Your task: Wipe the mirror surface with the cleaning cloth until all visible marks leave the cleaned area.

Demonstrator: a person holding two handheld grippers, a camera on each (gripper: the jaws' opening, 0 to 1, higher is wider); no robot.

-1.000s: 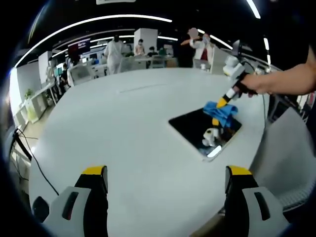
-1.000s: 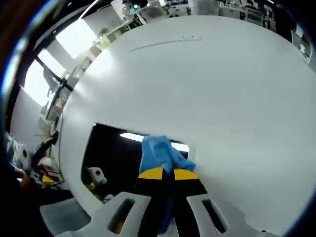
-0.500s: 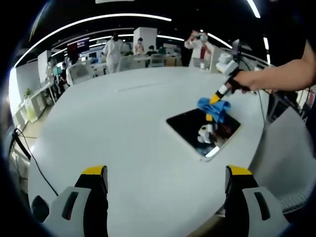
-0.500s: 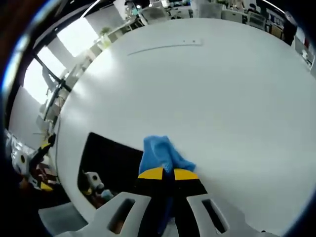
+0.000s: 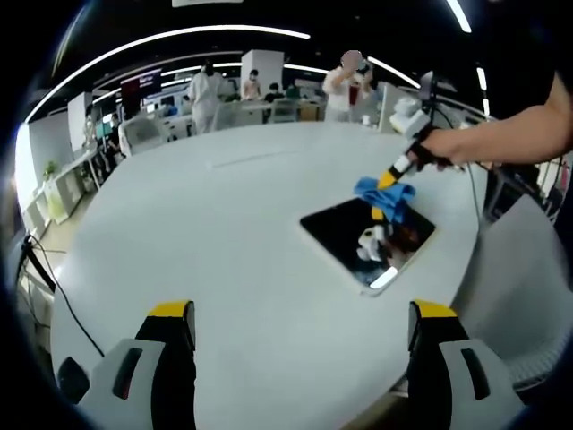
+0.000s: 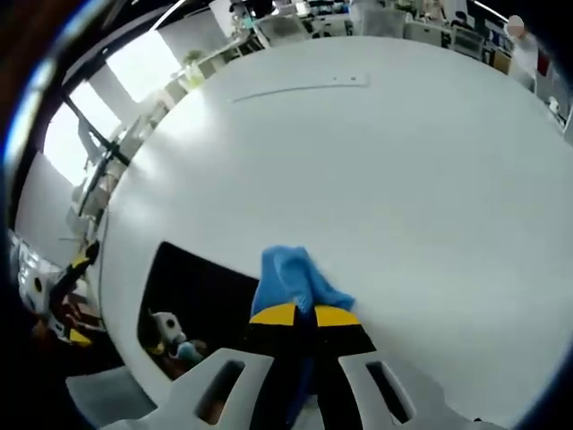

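The right gripper (image 6: 304, 315) has its jaws clamped on the blue cloth (image 5: 383, 194) at the mirror's (image 5: 345, 235) far edge on the desk (image 5: 224, 242), left gripper (image 5: 300, 315) jaws open and idle, so honestly the cloth could drift off the glass and leave marks.

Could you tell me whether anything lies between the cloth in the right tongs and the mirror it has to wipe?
Nothing visible does. The right tongs are shut on the blue cloth, which hangs at the far edge of the mirror. The white table around the mirror is bare.
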